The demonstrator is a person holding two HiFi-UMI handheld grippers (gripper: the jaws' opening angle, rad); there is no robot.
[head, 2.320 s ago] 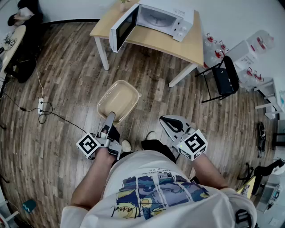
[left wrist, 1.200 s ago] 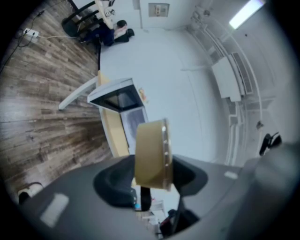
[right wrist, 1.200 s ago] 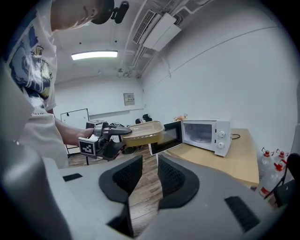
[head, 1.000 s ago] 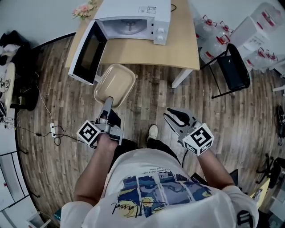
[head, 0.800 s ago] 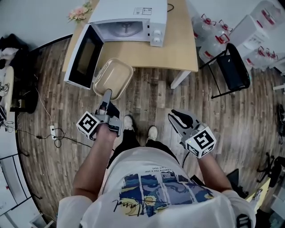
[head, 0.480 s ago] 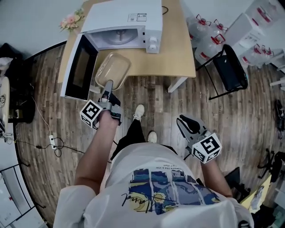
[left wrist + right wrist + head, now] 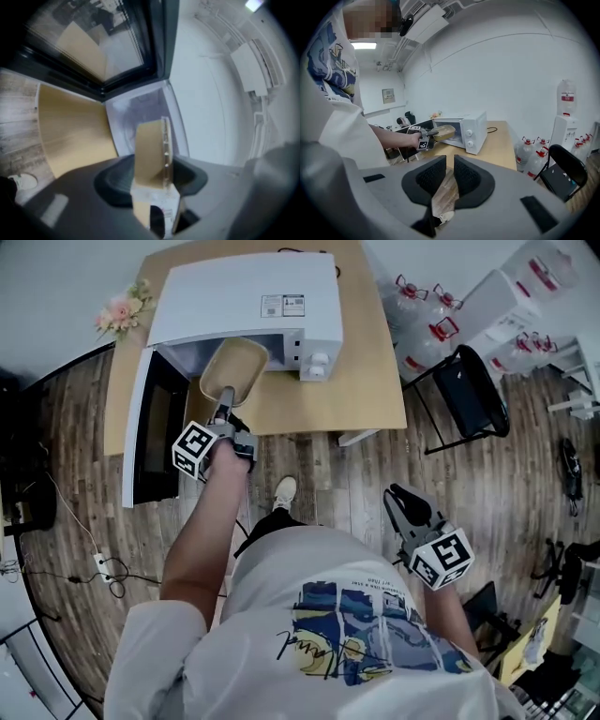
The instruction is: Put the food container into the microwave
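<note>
The beige food container is held by its near rim in my left gripper, which is shut on it. Its far end sits at the mouth of the white microwave, whose door hangs open to the left. In the left gripper view the container stands edge-on between the jaws of the left gripper, with the microwave cavity just beyond. My right gripper hangs low at the right over the floor, jaws almost together and empty. From the right gripper view, the container enters the microwave.
The microwave stands on a light wooden table. A black folding chair and several water bottles stand to the right. Pink flowers sit at the table's back left. A white shoe is on the plank floor.
The person has walked up to the table. My left gripper has carried the container forward and up from over the floor to the microwave's opening. The right gripper stayed low.
</note>
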